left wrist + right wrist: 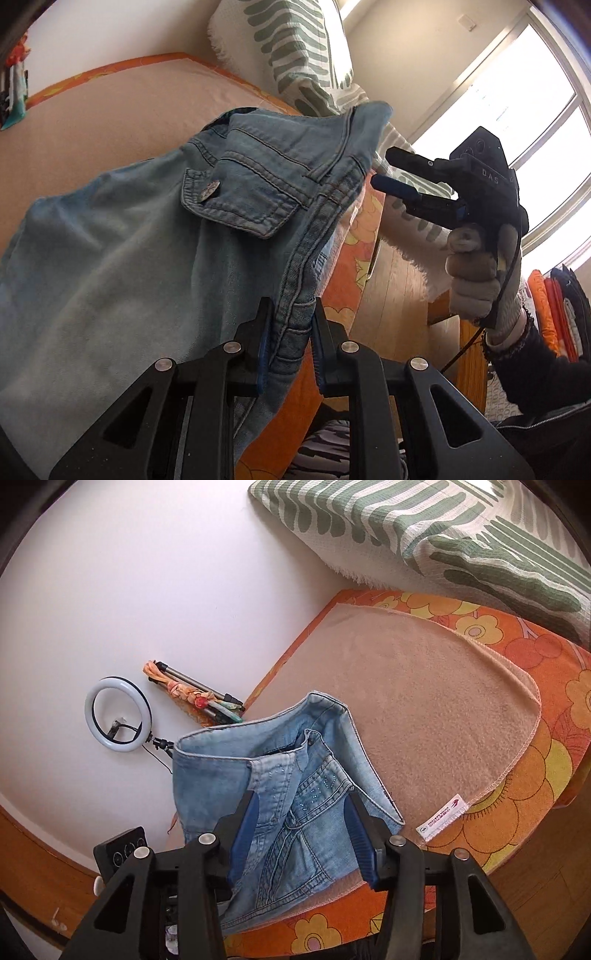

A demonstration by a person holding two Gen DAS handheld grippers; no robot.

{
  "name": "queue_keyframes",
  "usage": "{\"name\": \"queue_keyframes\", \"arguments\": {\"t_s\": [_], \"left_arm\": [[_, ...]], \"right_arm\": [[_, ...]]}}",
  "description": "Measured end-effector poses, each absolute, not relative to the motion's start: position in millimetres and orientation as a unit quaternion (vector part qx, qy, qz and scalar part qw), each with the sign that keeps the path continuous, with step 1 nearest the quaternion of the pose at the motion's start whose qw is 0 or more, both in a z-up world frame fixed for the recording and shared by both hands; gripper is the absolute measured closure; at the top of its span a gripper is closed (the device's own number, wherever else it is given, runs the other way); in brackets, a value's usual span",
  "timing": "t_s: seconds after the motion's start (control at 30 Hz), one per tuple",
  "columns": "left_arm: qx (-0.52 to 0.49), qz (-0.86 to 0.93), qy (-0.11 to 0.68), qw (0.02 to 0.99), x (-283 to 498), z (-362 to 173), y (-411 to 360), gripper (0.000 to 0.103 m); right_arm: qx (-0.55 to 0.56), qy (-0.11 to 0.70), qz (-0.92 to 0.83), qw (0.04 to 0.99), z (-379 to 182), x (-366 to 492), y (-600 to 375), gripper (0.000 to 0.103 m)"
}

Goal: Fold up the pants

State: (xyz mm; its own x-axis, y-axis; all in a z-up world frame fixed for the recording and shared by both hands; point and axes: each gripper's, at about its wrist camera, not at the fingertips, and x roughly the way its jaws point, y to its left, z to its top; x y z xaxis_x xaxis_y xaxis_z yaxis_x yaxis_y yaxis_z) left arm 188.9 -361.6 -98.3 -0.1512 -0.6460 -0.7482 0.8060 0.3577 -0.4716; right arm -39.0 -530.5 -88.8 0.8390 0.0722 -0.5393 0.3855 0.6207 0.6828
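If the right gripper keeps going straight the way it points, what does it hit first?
Probably the jeans: the denim already lies between the right gripper's open fingers. Beyond it sits the beige towel on the bed, though depth is unclear.

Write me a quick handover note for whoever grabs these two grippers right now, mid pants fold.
Left gripper: shut on the jeans' waistband edge, holding it up.
Right gripper: jaws apart around bunched denim near the waist; the left wrist view shows it just off the cloth, so treat it as not gripping.
Jeans: lifted, hanging over the beige towel on the orange floral mattress; pillow behind.
Done: jeans picked up.
Left: lay them flat on the towel, fold legs together, fold over.
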Motion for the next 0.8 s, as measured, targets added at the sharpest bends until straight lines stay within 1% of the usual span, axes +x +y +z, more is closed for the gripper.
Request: {"name": "queue_keyframes", "arguments": {"t_s": [0.07, 0.13, 0.17, 0.23, 0.37, 0.43, 0.5, 0.57, 0.6, 0.7, 0.8], "left_arm": [[0.086, -0.561, 0.515, 0.643, 185.6, -100.8, -364.9, 0.086], [0.095, -0.560, 0.519, 0.639, 183.2, -101.6, -367.7, 0.081], [0.089, -0.565, 0.523, 0.632, 182.4, -100.1, -368.1, 0.081], [0.083, -0.570, 0.519, 0.631, 176.3, -89.4, -364.7, 0.081], [0.073, -0.561, 0.479, 0.671, 170.5, -53.2, -335.6, 0.081], [0.056, -0.539, 0.462, 0.702, 177.4, -37.0, -306.2, 0.081], [0.049, -0.504, 0.444, 0.740, 182.5, -23.8, -268.3, 0.081], [0.048, -0.464, 0.428, 0.774, 183.9, -15.8, -226.8, 0.081], [0.044, -0.442, 0.424, 0.790, 183.2, -14.3, -205.9, 0.077], [0.018, -0.377, 0.421, 0.825, 177.8, -20.5, -144.8, 0.077], [-0.019, -0.311, 0.430, 0.847, 171.6, -37.7, -83.2, 0.077]], "right_arm": [[0.442, 0.262, -0.076, 0.854, -91.3, -40.5, -532.3, 0.048], [0.450, 0.264, -0.060, 0.851, -94.2, -37.9, -533.7, 0.043], [0.449, 0.271, -0.059, 0.849, -95.3, -35.2, -534.5, 0.043], [0.436, 0.292, -0.071, 0.849, -97.5, -28.0, -535.7, 0.043], [0.374, 0.355, -0.105, 0.850, -104.0, -8.8, -529.3, 0.043], [0.314, 0.382, -0.120, 0.861, -104.6, 0.0, -518.4, 0.044], [0.259, 0.410, -0.128, 0.865, -105.8, 9.7, -505.9, 0.050], [0.221, 0.425, -0.128, 0.869, -105.9, 16.6, -496.4, 0.052], [0.203, 0.426, -0.124, 0.873, -103.0, 20.8, -491.0, 0.052], [0.156, 0.422, -0.099, 0.888, -89.4, 42.2, -473.7, 0.052], [0.108, 0.417, -0.061, 0.901, -71.7, 75.7, -451.7, 0.052]]}}
